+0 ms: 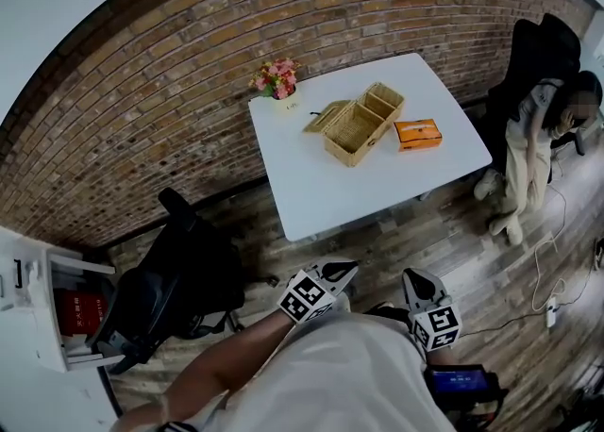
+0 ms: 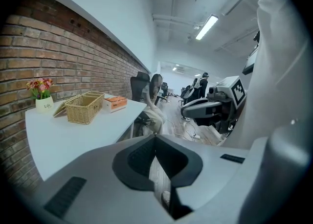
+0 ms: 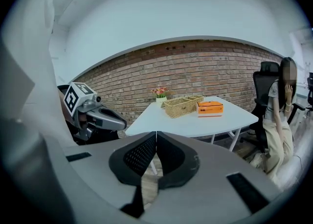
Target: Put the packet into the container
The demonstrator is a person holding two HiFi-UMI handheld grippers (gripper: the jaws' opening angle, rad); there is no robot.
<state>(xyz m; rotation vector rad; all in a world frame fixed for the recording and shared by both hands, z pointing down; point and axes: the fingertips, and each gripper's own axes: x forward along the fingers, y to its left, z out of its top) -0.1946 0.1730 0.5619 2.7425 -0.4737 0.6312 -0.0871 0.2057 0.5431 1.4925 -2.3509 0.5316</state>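
Note:
An orange packet (image 1: 418,134) lies flat on the white table (image 1: 321,196), just right of an open wicker container (image 1: 360,124) with its lid folded out to the left. Both grippers hang near my body, well short of the table. My left gripper (image 1: 346,270) is shut and empty; my right gripper (image 1: 415,279) is shut and empty too. In the left gripper view the container (image 2: 84,106) and the packet (image 2: 116,102) sit far off on the table. In the right gripper view the packet (image 3: 210,108) lies right of the container (image 3: 183,104).
A small pot of flowers (image 1: 276,78) stands at the table's far left corner. A black office chair (image 1: 175,289) is at the left, a brick wall (image 1: 142,109) behind. A person (image 1: 528,152) sits on a chair right of the table. A white cabinet (image 1: 38,312) stands far left.

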